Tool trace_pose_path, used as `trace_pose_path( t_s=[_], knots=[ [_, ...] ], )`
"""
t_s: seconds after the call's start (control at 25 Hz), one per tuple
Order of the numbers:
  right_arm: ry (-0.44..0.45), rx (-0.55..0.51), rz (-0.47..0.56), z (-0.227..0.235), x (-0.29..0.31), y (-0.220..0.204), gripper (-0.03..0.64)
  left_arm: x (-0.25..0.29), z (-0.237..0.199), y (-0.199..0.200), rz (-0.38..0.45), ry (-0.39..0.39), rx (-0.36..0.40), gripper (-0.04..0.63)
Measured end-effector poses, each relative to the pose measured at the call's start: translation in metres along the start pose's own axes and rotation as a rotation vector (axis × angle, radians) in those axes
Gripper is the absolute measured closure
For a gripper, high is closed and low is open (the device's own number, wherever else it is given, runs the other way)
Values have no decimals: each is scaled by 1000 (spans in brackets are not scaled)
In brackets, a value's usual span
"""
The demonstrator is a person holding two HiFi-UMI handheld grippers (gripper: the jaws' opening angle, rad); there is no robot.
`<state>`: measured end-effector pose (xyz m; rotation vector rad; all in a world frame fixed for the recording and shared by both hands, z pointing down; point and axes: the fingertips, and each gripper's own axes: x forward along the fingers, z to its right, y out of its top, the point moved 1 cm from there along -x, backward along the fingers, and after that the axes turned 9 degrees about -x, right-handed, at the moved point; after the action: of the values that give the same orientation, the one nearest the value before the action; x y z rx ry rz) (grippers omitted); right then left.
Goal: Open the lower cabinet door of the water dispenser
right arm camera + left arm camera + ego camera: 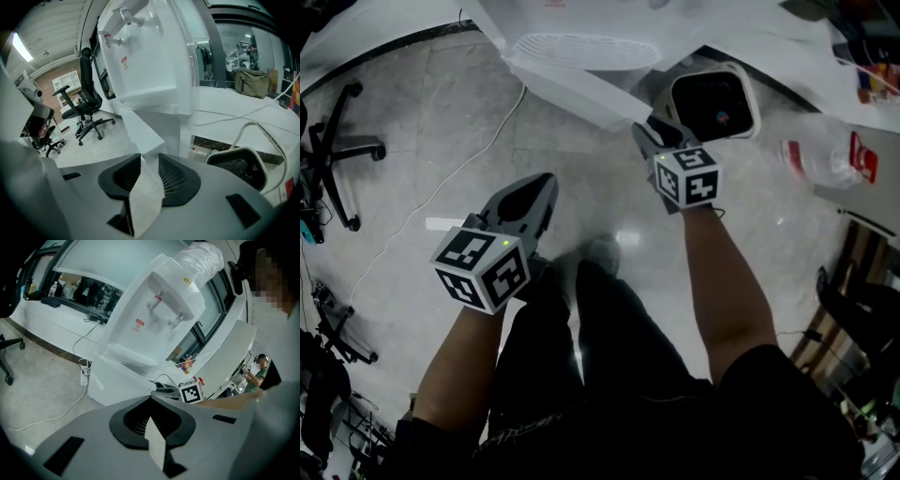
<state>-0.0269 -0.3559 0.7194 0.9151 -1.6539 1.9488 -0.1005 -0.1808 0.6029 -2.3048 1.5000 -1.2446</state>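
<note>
white plastic water dispenser (159, 301) stands ahead, its lower cabinet door (140, 129) beneath the taps looking a little ajar. the right gripper (650, 131) seems to have its jaws clamped on that door's free edge; the left gripper (542, 192) hangs well short of the dispenser, jaws together, empty. the opening pull looks in hand, and next it wants a steady outward swing without the edge slipping.

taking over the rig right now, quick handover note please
Left tongs: shut, empty, held back from the water dispenser.
Right tongs: closed on the free edge of the lower cabinet door.
Done: door gripped and seemingly swung partly out.
To do: pull it fully open, then let go.
</note>
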Motion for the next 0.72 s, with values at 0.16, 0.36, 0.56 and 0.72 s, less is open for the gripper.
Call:
trace_pose_path(
  t_s=[0.16, 0.36, 0.56, 0.72],
  knots=[
    [12, -2, -33, -16, -2, -3, 488, -7, 3, -6, 4, 11, -25, 595],
    [28, 15, -71, -32, -6, -7, 488, -15, 13, -12, 18, 17, -50, 595],
    [45, 9, -100, -49, -8, -11, 488, -24, 14, -15, 38, 27, -80, 595],
    [56, 0, -113, -65, -10, -13, 491, -31, 8, -23, 41, 27, -109, 595]
  ],
)
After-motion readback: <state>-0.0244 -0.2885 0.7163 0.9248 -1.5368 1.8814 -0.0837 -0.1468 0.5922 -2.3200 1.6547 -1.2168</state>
